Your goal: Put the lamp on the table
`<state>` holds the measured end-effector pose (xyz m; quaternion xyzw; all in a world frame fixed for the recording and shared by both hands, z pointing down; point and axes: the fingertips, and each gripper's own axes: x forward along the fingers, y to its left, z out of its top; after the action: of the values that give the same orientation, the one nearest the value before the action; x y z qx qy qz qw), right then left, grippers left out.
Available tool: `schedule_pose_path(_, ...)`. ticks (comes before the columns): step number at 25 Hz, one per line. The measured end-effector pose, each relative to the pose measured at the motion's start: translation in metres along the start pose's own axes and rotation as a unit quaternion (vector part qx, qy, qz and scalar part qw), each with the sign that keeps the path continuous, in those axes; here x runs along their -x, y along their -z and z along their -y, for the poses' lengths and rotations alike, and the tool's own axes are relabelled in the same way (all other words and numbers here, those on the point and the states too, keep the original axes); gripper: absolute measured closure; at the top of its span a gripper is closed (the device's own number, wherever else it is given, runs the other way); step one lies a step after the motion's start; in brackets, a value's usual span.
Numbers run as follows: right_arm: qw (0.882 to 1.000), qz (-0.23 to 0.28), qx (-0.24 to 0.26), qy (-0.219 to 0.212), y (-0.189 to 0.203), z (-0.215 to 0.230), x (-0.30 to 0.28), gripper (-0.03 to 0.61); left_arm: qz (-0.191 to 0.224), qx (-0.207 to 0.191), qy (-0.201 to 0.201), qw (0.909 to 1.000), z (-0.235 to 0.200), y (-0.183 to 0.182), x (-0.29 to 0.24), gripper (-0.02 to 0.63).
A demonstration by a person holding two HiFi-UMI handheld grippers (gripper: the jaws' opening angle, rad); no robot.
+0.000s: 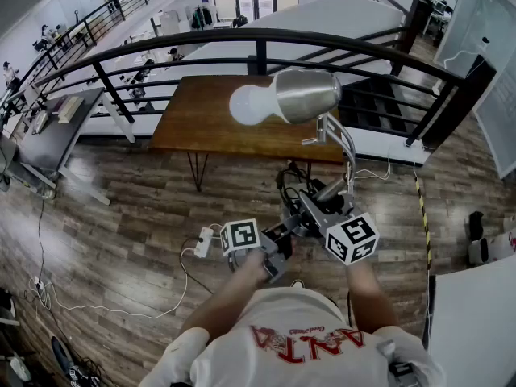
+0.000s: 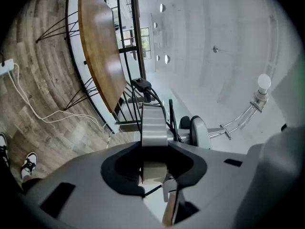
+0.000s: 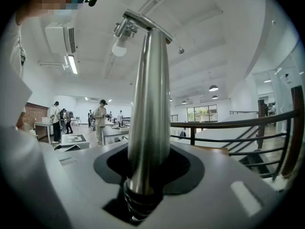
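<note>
Between your right gripper's [image 3: 145, 185] jaws the lamp's [image 3: 150, 104] tapered metal stem is clamped, rising away from the tool to the bulb [image 3: 119, 46]. Your left gripper [image 2: 153, 168] is closed on the lamp's flat silver base piece. Ahead of both grippers lies the wooden table [image 1: 193, 127], and the lamp is held clear of it.

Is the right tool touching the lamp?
Touching. The right gripper view shows the right tool clamped around the stem of the lamp.
</note>
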<state>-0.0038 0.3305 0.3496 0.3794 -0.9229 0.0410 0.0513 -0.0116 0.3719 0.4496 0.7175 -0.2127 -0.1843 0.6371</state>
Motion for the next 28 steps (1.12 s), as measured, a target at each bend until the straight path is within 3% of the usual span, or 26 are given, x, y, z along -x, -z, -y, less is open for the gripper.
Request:
schedule_pose_path(22,1.0,0.012,-0.003,-0.02,-0.002,0.027,0.007,0.411,0.013,-0.01,-0.012,0.9998,0.001,-0.001,-0.027,0.48)
schedule_pose_path(28,0.999,0.01,-0.013,-0.037,0.01,0.072,0.026,0.411,0.028,-0.012,-0.023,0.9993,-0.008,0.011,-0.074,0.48)
